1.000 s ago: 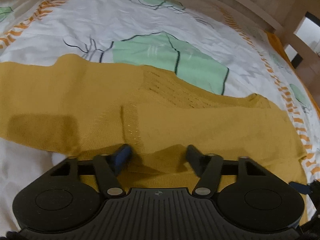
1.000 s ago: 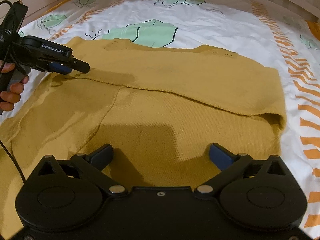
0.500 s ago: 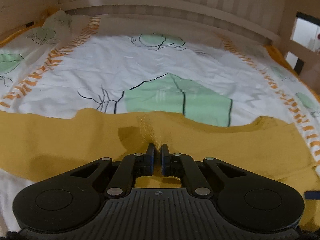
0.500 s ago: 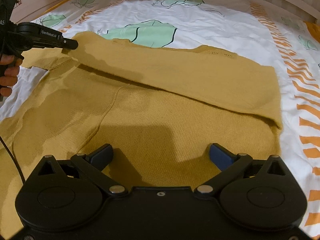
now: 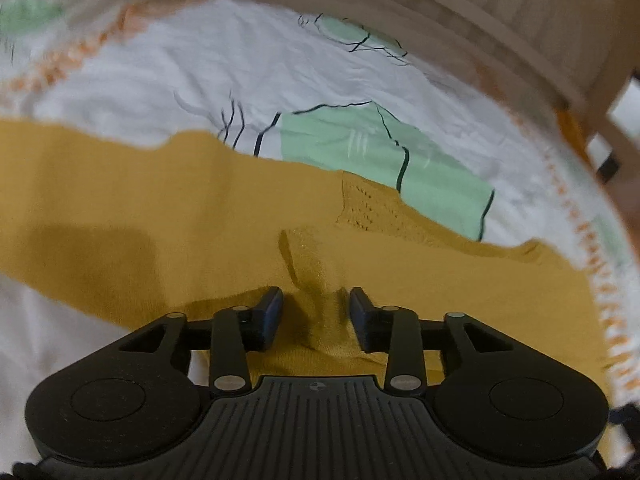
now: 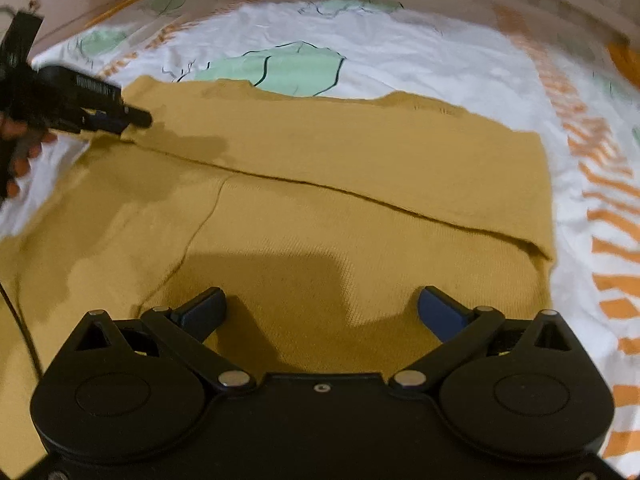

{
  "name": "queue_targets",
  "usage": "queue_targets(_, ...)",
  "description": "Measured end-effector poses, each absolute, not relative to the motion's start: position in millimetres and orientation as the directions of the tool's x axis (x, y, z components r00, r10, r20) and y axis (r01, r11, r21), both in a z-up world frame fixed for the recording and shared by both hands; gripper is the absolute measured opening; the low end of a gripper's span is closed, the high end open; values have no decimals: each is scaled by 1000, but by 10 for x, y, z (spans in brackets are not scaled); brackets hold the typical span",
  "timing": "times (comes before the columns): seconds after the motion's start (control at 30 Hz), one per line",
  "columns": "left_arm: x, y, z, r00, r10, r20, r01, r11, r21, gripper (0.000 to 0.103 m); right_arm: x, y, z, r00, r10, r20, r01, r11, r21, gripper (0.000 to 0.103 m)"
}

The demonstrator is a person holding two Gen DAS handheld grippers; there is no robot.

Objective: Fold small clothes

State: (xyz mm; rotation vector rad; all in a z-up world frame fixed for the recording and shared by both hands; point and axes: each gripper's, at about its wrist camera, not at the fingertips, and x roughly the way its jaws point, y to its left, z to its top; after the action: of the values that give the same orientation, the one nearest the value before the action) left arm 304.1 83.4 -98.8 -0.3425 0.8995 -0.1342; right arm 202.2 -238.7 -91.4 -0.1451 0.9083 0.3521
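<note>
A mustard-yellow knit sweater lies spread on the bed, its far part folded over toward me along a diagonal crease. In the left wrist view the sweater fills the middle, with an openwork patch near its far edge. My left gripper is open, its fingers standing either side of a raised ridge of the fabric at the fold's left end. It also shows in the right wrist view, low on the cloth. My right gripper is wide open and empty, just above the sweater's near part.
The bed sheet is white with green shapes and orange dashed stripes. A wooden bed frame runs along the far side and right. A black cable hangs at the left edge of the right wrist view.
My left gripper, shut on the sweater's fold and lifting it half a second ago, has lowered it to the bed and opened. The fold now lies flat. The right gripper has stayed open.
</note>
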Motion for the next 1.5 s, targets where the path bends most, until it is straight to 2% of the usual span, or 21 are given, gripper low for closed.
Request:
queue_targets(0.1, 3009, 1065, -968, 638, -279, -718, -108, 890, -442, 36, 1987, -2364, -913, 579, 211, -787, -311, 950, 26, 103)
queue_targets(0.33, 2873, 1669, -808, 717, -71, -694, -282, 881, -381, 40, 1987, -2390, -912, 588, 213, -781, -299, 954, 35, 103)
queue_targets(0.5, 2815, 2034, -853, 707, -5, -707, -396, 825, -403, 40, 1990, -2371, -907, 581, 242, -777, -350, 936, 30, 103)
queue_targets(0.73, 2792, 2053, -917, 649, 95, -754, -427, 866, -259, 40, 1968, -2351, -909, 600, 240, -763, -361, 933, 10, 102)
queue_targets(0.8, 2760, 2092, -967, 644, 93, -759, -437, 860, -265, 41, 1940, -2341, -885, 613, 238, -753, -369, 930, -6, 102)
queue_targets(0.93, 2719, 2115, -1022, 645, 79, -760, -420, 868, -266, 42, 1878, -2230, -804, 657, 229, -718, -378, 924, -51, 90)
queue_targets(1.0, 2716, 2096, -1038, 644, 76, -761, -401, 881, -250, 44, 1863, -2117, -738, 684, 228, -693, -374, 925, -65, 90)
queue_targets(1.13, 2742, 2021, -1054, 638, 74, -766, -365, 905, -217, 53, 1921, -1755, -598, 688, 269, -674, -433, 898, -84, 87)
queue_targets(1.23, 2707, 1999, -1060, 643, 80, -762, -388, 892, -234, 54, 2039, -1411, -513, 657, 341, -672, -502, 863, -53, 77)
queue_targets(1.4, 2683, 2027, -1027, 641, 47, -767, -386, 883, -268, 55, 2231, -783, -542, 715, 309, -627, -541, 812, -217, 77)
queue_targets(1.5, 2667, 2046, -999, 638, 40, -769, -392, 876, -280, 55, 2381, -557, -640, 704, 287, -649, -552, 797, -246, 77)
